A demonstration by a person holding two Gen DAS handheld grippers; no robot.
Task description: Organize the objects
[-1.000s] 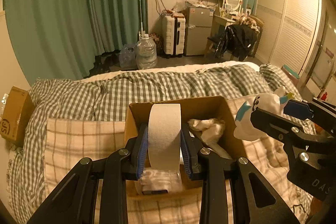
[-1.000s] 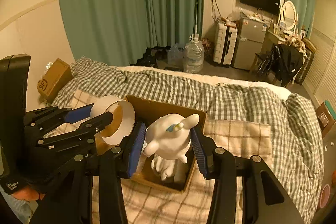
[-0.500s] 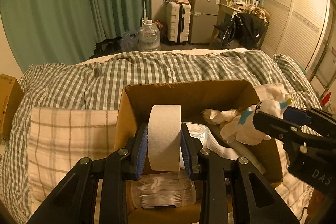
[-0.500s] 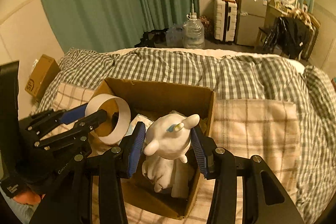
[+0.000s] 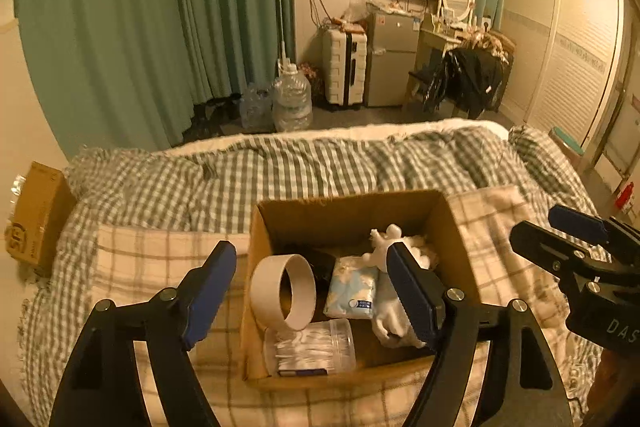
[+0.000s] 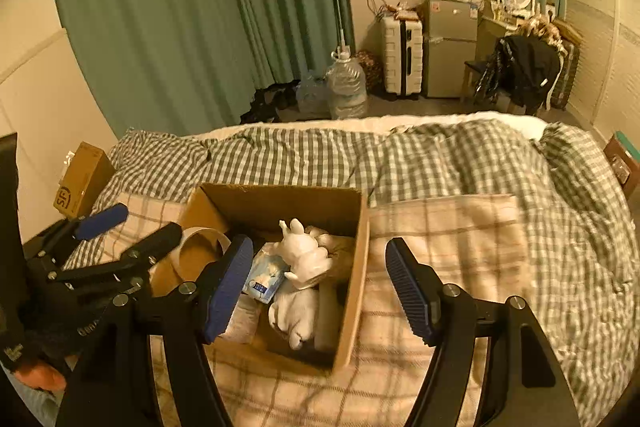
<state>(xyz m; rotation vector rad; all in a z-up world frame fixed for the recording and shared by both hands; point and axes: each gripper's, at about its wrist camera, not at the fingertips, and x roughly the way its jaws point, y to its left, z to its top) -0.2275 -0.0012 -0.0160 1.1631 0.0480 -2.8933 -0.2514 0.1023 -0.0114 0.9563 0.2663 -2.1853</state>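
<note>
An open cardboard box (image 5: 352, 203) (image 6: 360, 247) sits on the bed. Inside it lie a white tape roll (image 5: 284, 291) (image 6: 198, 247), a white plush toy (image 6: 304, 255) (image 5: 390, 239), a blue-and-white tissue pack (image 5: 352, 287) (image 6: 264, 275) and a clear tub of cotton swabs (image 5: 310, 345). My left gripper (image 5: 312, 291) is open and empty above the box's left half. My right gripper (image 6: 320, 287) is open and empty above the box's right edge. Each gripper shows in the other's view: the right one (image 5: 560, 235), the left one (image 6: 124, 231).
The box rests on a cream plaid cloth (image 6: 440, 227) over a green checked duvet (image 5: 280, 167). A second cardboard box (image 5: 36, 211) stands at the bed's left side. Water jugs (image 5: 292, 103), a suitcase (image 5: 346, 67) and a fridge stand beyond the bed.
Both grippers opened and pulled back up. The tape roll left my left gripper and the plush toy left my right gripper; both now lie in the box.
</note>
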